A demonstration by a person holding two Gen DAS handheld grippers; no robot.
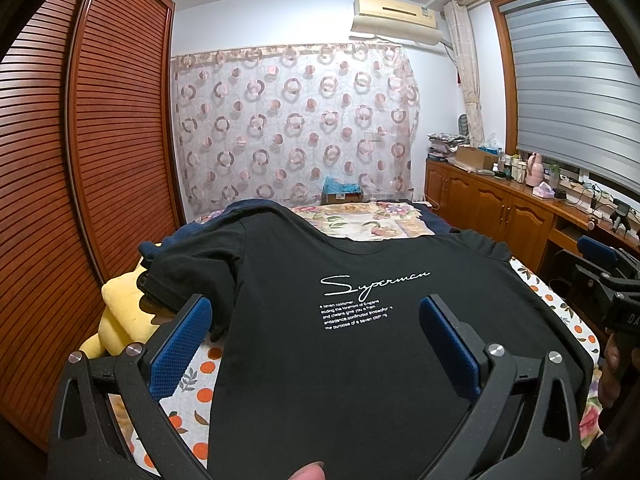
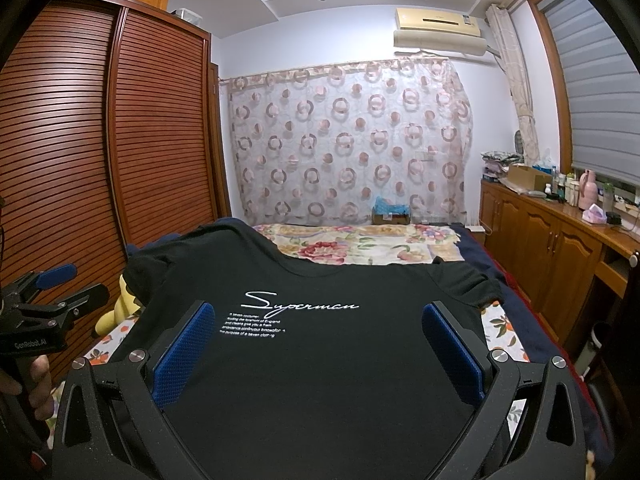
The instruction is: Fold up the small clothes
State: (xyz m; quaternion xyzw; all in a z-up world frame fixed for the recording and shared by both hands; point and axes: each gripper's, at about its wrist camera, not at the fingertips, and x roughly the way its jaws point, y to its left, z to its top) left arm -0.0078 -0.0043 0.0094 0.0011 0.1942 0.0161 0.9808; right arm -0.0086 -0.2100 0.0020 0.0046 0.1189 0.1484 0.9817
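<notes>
A bedroom: a slatted wooden wardrobe (image 1: 80, 140) along one side, a sheer curtain (image 1: 296, 124) patterned with pink circles across the far wall under an air conditioner (image 1: 394, 18), and low wooden cabinets (image 2: 552, 236) below the window, their worktop crowded with bottles and boxes. The bed (image 2: 360, 242) fills the middle, covered with a floral spread further back and an orange-print sheet (image 1: 188, 380) nearer.

On that sheet lies a black T-shirt (image 1: 360, 340), spread front-up with white "Superman" lettering (image 1: 374, 282) showing, its neckline pointing toward the curtain and both short sleeves out to the sides. A yellow plush toy (image 1: 116, 316) sits just beside its left sleeve at the bed's edge.

The left hand-held gripper (image 1: 316, 344) hangs over the shirt's lower half with its blue-padded fingers (image 1: 180, 352) spread wide, holding nothing. The right hand-held gripper (image 2: 316, 350) is likewise spread wide and empty above the shirt's lower half, just under the print. Each one appears at the edge of the other's view, with a hand (image 2: 38, 380) wrapped around its grip.
</notes>
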